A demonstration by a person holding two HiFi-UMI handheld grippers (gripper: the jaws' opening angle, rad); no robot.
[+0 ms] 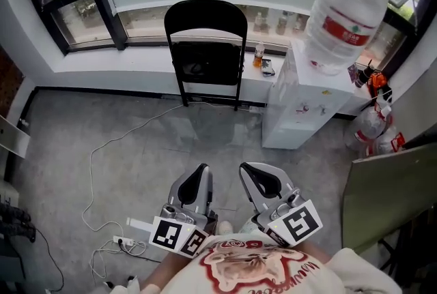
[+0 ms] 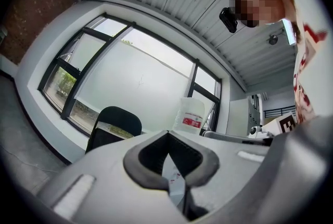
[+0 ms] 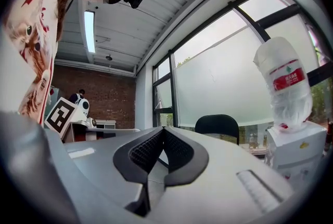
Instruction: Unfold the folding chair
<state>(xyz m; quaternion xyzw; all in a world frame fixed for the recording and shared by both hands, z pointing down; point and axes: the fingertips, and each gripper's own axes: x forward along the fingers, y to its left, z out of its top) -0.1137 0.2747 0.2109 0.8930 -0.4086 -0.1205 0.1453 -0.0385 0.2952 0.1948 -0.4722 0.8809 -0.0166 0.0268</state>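
The folding chair is black all over, like the window frames behind it. The water dispenser is white. The bottle on it is cloudy white with a red label (a small green mark at its middle). The floor is mottled grey, crossed by a white cable. The left claw and right claw are pale grey with black pads. Their marker cubes carry black squares on white. The shirt is white with a red print.

Left hand-held gripper, right hand-held gripper: jaws together.
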